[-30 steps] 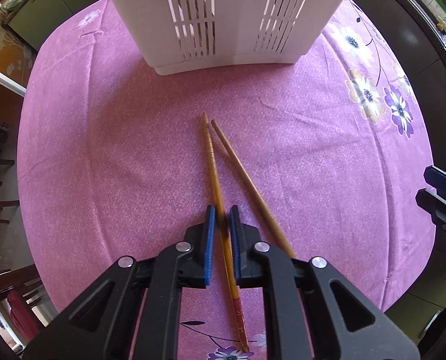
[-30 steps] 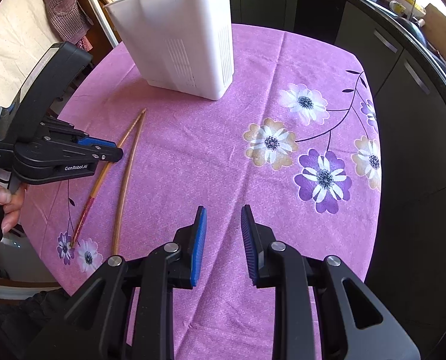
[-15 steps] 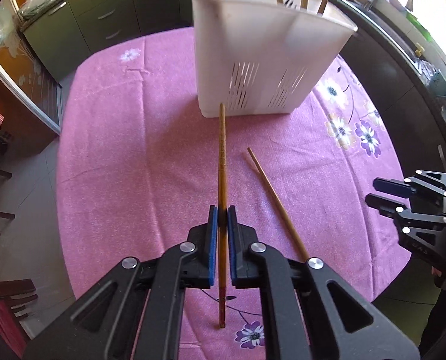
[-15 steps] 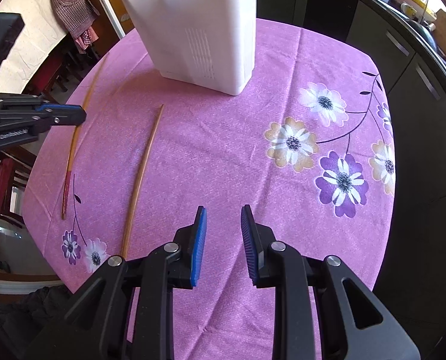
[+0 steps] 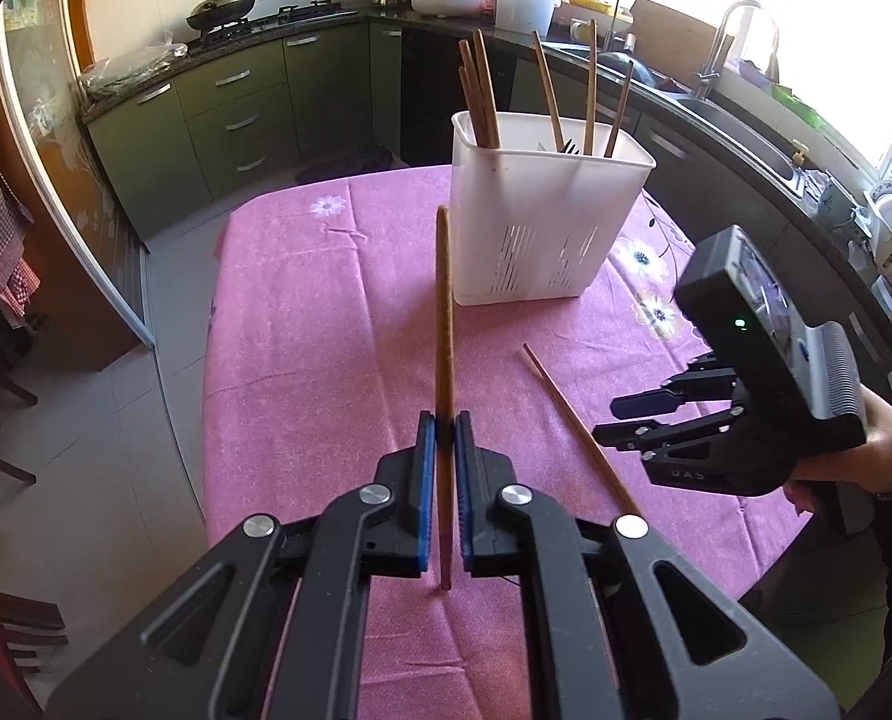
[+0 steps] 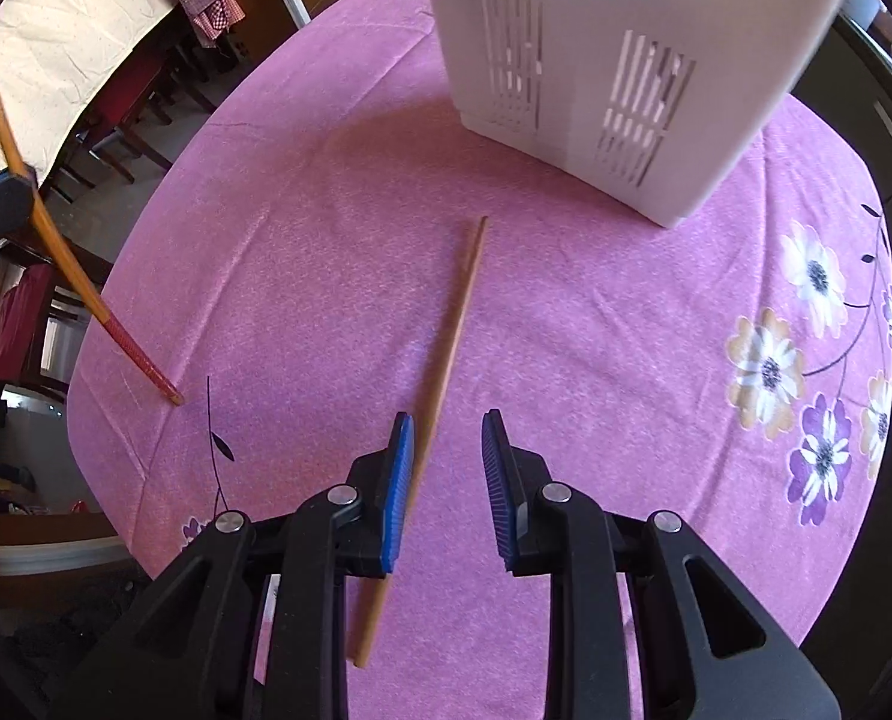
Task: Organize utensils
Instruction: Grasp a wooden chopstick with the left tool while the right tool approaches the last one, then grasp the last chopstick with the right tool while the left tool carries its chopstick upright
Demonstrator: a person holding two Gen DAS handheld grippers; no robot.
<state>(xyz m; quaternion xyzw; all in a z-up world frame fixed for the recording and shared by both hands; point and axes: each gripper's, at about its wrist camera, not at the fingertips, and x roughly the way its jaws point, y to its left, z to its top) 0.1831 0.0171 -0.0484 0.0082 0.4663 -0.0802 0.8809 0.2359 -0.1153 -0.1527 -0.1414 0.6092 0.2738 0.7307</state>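
Lifted off the pink floral-clothed counter point(image 5: 302, 330) since a second ago, a thin wooden chopstick point(image 5: 444, 324) stands clamped in the left claw point(image 5: 440, 450). Right of it, a second wooden chopstick point(image 6: 440, 372) lies below the slotted white plastic utensil basket point(image 5: 541, 222), under the right claw point(image 6: 446, 474), jaws apart.

I see strong daylight pouring through the window point(image 5: 835, 42) behind the white utensil holder point(image 5: 541, 228), blowing it out to glare. The holder point(image 6: 625, 60) smears with motion blur in my right wrist view, while the pink tablecloth point(image 6: 338, 252) below it stays sharp. Fisheye bending curves everything far from the holder, with dark corners.
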